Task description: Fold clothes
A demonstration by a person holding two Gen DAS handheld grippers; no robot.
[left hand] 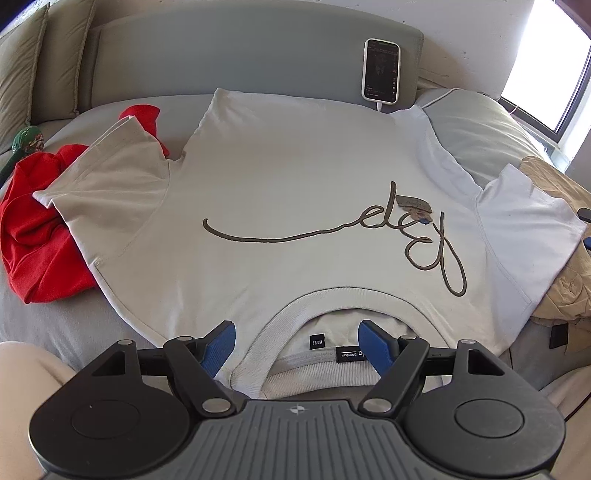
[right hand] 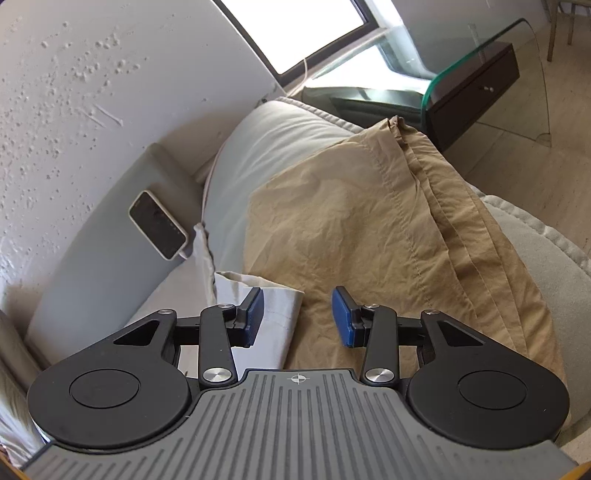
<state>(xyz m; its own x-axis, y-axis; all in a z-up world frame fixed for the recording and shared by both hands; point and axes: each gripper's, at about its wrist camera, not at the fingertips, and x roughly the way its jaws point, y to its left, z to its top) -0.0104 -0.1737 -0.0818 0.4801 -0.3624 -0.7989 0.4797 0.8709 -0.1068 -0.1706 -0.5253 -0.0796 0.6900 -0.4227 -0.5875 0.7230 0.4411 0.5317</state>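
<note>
T-shirt (left hand: 295, 177) is laid flat, print up, on the bed (left hand: 44, 317), collar between the spread, empty left tongs (left hand: 297, 341), while the right tongs (right hand: 297, 312), parted and empty, are held over its sleeve (right hand: 258, 310), seemingly for folding.

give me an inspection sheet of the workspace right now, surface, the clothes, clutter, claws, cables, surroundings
Surface: grey bed with headboard.
Job's things: white T-shirt spread flat, collar nearest the left claw; red garment bunched beside it, partly under a sleeve.
Clutter: phone leaning on the headboard; tan pillow; grey pillow; green toy.
Claws: left claw open, over the collar; right claw open, over the sleeve edge and tan pillow, nothing held.
Cables: white cable plugged into the phone.
Surroundings: wall, window, glass table.
</note>
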